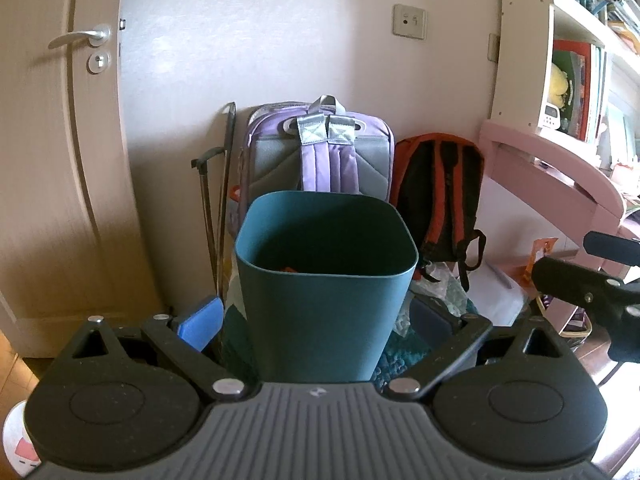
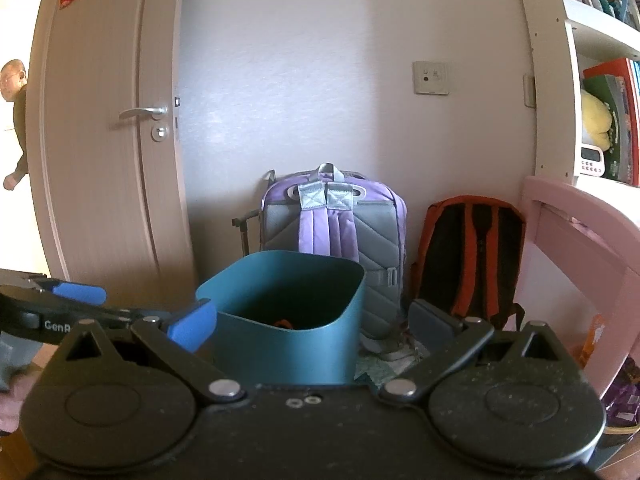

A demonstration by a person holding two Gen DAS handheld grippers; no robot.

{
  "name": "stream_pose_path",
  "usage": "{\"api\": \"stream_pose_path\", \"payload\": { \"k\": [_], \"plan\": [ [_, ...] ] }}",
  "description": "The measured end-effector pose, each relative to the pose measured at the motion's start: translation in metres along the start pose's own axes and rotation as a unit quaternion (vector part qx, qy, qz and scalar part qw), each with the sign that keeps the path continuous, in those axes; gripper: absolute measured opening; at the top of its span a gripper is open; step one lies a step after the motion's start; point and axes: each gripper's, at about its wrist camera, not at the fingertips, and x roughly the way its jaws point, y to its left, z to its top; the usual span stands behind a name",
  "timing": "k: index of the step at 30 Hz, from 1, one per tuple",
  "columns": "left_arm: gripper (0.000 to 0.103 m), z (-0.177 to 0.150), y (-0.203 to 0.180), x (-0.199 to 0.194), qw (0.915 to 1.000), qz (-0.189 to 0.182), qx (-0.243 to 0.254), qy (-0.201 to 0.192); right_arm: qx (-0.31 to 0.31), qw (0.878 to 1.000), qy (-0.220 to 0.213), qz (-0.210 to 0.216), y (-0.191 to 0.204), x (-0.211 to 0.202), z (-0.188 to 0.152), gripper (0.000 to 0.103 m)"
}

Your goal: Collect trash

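A teal plastic trash bin stands on the floor in front of the wall, and shows in the right wrist view too. A small orange item lies inside it, seen also in the left wrist view. My left gripper is open, its blue fingers either side of the bin's body, apart from it. My right gripper is open and empty just behind the bin's rim. The right gripper shows at the right edge of the left view; the left gripper shows at the left of the right view.
A purple backpack and an orange-black backpack lean on the wall behind the bin. A closed door is at left. A pink desk and a bookshelf are at right. Crumpled plastic lies right of the bin.
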Motion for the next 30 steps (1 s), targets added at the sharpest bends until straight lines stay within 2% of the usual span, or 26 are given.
{"api": "stream_pose_path", "payload": {
  "k": [17,30],
  "plan": [
    [0.1,-0.003,-0.002,-0.015,0.9997,0.002,0.011,-0.022,-0.006,1.0,-0.001,0.009,0.008,-0.01,-0.001,0.103],
    [0.1,-0.003,-0.001,-0.017,0.9997,-0.001,0.01,-0.023,-0.003,1.0,0.003,0.012,0.008,-0.008,-0.001,0.103]
  ]
}}
